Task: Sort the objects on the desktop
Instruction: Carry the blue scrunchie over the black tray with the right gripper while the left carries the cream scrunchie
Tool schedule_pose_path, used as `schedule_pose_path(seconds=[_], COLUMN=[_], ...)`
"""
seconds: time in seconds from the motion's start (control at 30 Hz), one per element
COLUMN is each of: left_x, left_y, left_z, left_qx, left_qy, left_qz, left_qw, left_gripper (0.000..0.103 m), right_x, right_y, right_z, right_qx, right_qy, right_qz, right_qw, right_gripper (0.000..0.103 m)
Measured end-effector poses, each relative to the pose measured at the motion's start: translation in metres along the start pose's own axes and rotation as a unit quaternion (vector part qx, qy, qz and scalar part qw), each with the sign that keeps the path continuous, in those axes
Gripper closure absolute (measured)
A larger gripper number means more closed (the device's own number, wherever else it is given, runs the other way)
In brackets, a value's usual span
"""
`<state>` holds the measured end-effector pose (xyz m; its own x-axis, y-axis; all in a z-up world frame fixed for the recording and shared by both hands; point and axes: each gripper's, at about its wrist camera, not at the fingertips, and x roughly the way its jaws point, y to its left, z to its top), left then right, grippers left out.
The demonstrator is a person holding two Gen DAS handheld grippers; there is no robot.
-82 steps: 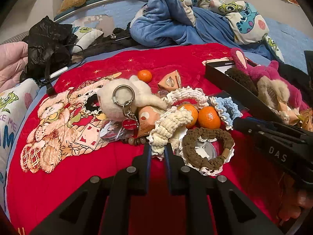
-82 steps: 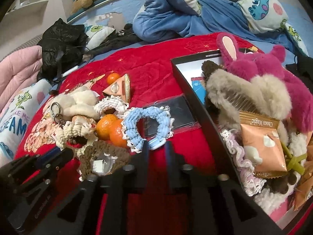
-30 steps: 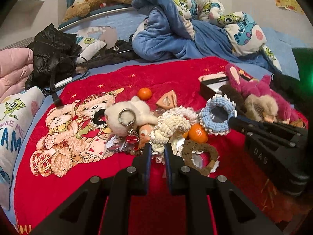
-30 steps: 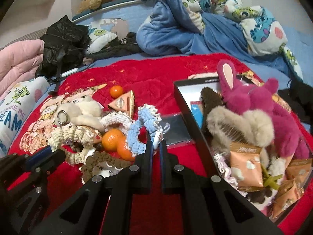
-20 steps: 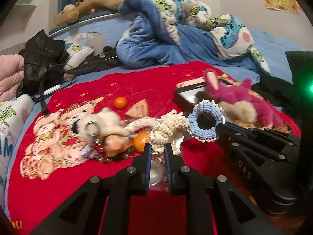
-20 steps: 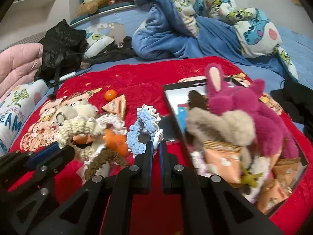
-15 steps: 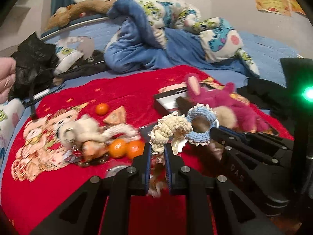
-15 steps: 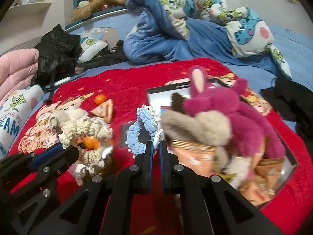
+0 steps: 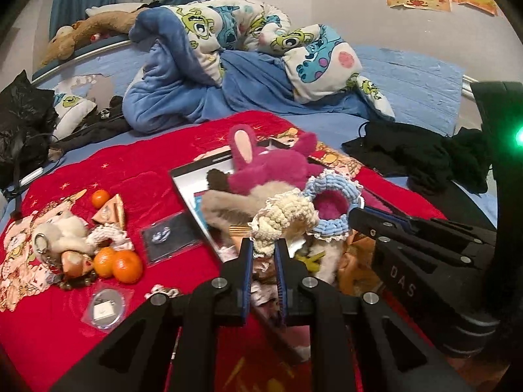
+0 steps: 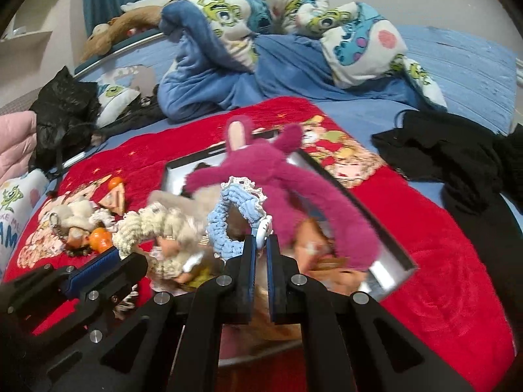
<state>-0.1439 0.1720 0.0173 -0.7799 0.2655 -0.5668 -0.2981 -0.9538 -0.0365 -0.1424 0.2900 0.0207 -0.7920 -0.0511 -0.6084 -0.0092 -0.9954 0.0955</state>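
Observation:
My left gripper [image 9: 263, 248] is shut on a cream crocheted ring [image 9: 284, 217] and holds it above the black box [image 9: 183, 181]. My right gripper [image 10: 259, 245] is shut on a blue crocheted ring [image 10: 225, 228], also above the box [image 10: 385, 228]. The blue ring also shows in the left wrist view [image 9: 330, 212], and the cream ring in the right wrist view [image 10: 147, 228]. The box holds a pink plush rabbit [image 9: 268, 166], a beige plush and snack packets.
On the red cloth [image 9: 137, 170] left of the box lie three oranges [image 9: 117, 263], a white plush keychain [image 9: 59, 235], a white crocheted ring [image 9: 108, 236], a triangular packet [image 9: 109, 212], a black card sleeve [image 9: 170, 235] and a round badge [image 9: 104, 307]. Black clothing [image 9: 415, 156] lies to the right.
Both grippers lifted their crocheted rings off the cloth and carried them right, over the box. The brown ring has gone from view.

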Motion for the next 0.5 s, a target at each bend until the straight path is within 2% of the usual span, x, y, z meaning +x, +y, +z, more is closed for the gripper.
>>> schedule_pose_path(seconds=[0.2,0.5], left_x=[0.003,-0.007], left_y=[-0.002,0.002], left_z=[0.003,0.008], left_qx=[0.000,0.000], left_qy=[-0.003,-0.016], left_qz=[0.001,-0.004], left_qw=[1.0000,0.9999], left_gripper=[0.089,0.089], right_x=[0.000,-0.005], right_y=[-0.019,-0.022], right_z=[0.000,0.002], right_qx=[0.009,0.013], right_qy=[0.002,-0.004], right_qz=[-0.007,-0.004], right_qw=[1.000,1.000], right_gripper=[0.097,0.097])
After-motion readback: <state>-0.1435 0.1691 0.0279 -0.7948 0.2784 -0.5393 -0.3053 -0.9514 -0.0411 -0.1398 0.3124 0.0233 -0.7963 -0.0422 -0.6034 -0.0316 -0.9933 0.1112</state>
